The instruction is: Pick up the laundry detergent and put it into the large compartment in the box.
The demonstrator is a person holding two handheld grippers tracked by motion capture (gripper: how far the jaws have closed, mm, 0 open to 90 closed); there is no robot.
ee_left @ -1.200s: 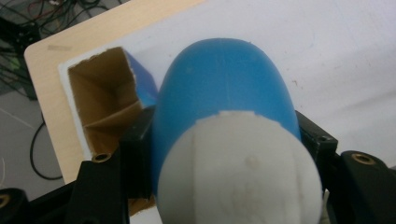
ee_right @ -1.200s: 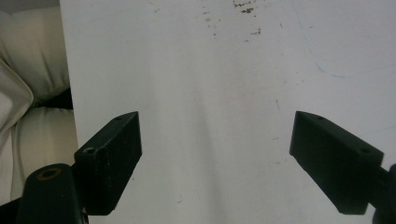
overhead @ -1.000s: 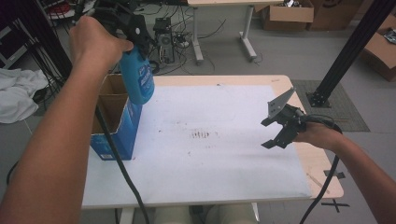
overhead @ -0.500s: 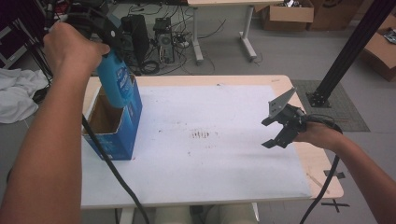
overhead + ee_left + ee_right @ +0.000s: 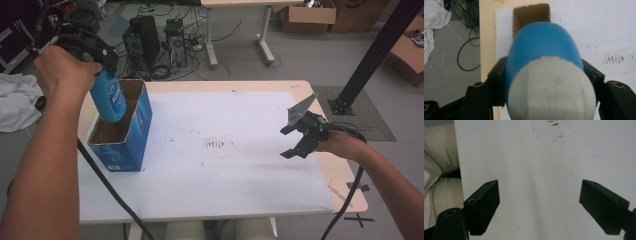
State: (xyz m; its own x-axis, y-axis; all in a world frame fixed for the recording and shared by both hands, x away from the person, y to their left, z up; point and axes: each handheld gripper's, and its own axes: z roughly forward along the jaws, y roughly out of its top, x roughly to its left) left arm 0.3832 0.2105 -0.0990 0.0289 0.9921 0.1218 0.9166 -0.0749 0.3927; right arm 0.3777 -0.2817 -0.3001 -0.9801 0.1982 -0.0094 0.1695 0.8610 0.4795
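A: Left gripper (image 5: 102, 60) clamped on blue bottle (image 5: 107, 97), fingers (image 5: 499, 80) pressed to both sides just below the white cap (image 5: 551, 90).

B: Bottle where?

A: Held over blue cardboard box (image 5: 131, 135) at the table's left edge, base at or just inside the near compartment. Cannot tell whether touching the box floor.

B: Why gripped at the top?

A: Probably to keep fingers clear of the box walls on the way down. Narrow opening, divider across the middle, no room for side access.

B: Tilt?

A: Slight lean in the high view, base toward the box. Left gripper view looks straight down the bottle axis into the far compartment's opening (image 5: 531, 15).

B: Left arm pose?

A: Forearm up from the bottom left, hand (image 5: 62, 72) raised above the box, wrist bent so the gripper points down.

B: Right side?

A: Right gripper (image 5: 298, 135) idle, fingers (image 5: 484, 205) spread wide with nothing between. Hovering over the table (image 5: 240, 200) near its right edge, well apart from the box. Forearm in from the bottom right, gripper aimed down and toward the table's middle.

B: Reason for parking there?

A: Likely just out of the way. Could brace the box if it slides.
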